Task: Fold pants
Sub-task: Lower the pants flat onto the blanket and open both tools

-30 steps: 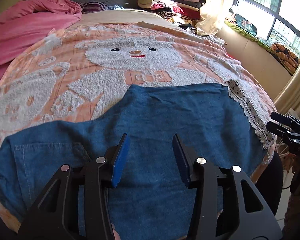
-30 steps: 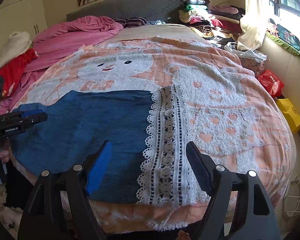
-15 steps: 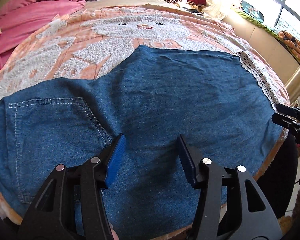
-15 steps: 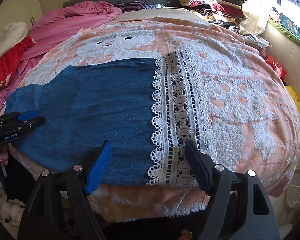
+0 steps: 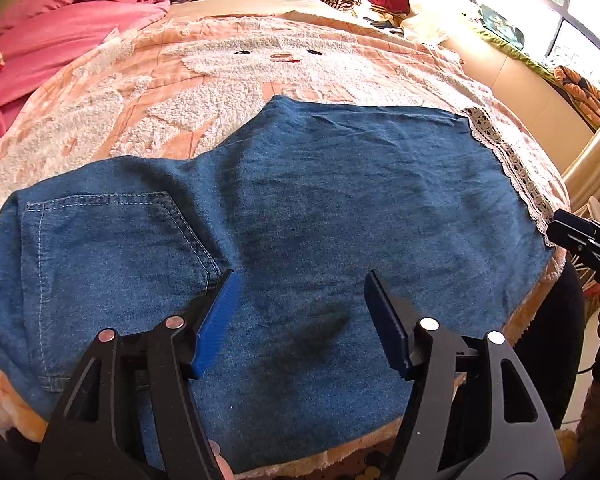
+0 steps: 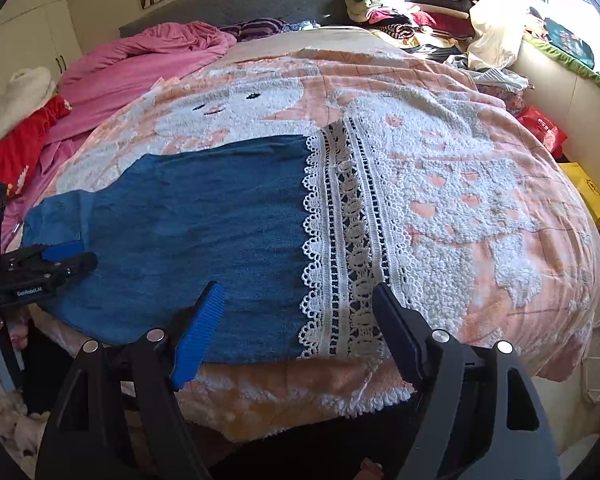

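Observation:
Blue denim pants (image 5: 320,216) lie flat across the near edge of the bed, waist and back pocket (image 5: 112,248) at the left, white lace hem (image 6: 348,236) at the right. My left gripper (image 5: 300,280) is open and empty, just above the denim beside the pocket. My right gripper (image 6: 298,292) is open and empty, over the near edge of the pants where denim meets lace. Each gripper shows in the other's view: the right one (image 5: 580,236) at the right edge, the left one (image 6: 44,268) at the left.
The pants rest on a peach blanket (image 5: 260,68) with white bear figures. A pink quilt (image 6: 148,60) and red cloth (image 6: 20,144) lie at the left. Stacked clothes (image 6: 400,12) sit at the headboard corner. A window ledge (image 6: 560,76) runs along the right.
Both grippers moved in and down toward the near edge of the pants, then eased back slightly. Both stay open and empty. The pants have not moved.

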Demonstrator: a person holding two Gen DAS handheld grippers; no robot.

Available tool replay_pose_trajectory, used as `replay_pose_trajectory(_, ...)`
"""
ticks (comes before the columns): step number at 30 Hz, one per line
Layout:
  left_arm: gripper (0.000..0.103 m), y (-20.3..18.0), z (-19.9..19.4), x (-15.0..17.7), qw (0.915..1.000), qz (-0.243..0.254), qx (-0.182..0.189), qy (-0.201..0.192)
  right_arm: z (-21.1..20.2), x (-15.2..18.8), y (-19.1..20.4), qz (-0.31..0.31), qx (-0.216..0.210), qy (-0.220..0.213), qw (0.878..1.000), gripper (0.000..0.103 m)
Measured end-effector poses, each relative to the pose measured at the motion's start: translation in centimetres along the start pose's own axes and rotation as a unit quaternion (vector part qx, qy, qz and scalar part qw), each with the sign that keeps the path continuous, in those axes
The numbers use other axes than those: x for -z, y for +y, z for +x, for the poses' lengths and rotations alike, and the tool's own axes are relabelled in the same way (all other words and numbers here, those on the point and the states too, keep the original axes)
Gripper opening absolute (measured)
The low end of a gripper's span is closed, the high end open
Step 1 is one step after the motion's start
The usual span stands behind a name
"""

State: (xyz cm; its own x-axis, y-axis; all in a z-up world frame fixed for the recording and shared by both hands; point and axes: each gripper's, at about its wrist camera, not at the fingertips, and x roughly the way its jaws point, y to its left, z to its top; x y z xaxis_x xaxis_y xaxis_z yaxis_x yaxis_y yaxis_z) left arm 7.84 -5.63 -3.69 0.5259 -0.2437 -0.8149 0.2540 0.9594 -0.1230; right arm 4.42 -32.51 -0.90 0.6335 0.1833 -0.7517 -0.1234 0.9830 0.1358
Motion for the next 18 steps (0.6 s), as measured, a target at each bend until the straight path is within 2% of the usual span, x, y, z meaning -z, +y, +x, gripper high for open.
replay_pose_trajectory(5, 0.065, -0.5, -1.5, -0.2, 0.9999, 0.002, 0.008, -0.014, -2.0, 0.3, -0.5, 0.031, -0.009, -0.013, 0.999, 0.075)
replay_pose_trajectory(10, 0.074, -1.2, -3.0, -0.7, 0.9995, 0.009, 0.007, -0.029, -3.1, 0.3, -0.2, 0.031, -0.006, -0.022, 0.999, 0.076)
replay_pose_trajectory(13, 0.077, -1.6, -3.8, -0.9, 0.9993, 0.013, 0.003, -0.035, -3.9, 0.2, 0.3, 0.027, -0.007, -0.033, 0.999, 0.082)
replay_pose_trajectory(18, 0.082, -1.9, -5.0, -1.6, 0.9986, 0.016, 0.004, -0.051, -5.0, -0.3, 0.8, 0.021, -0.009, -0.048, 0.999, 0.082)
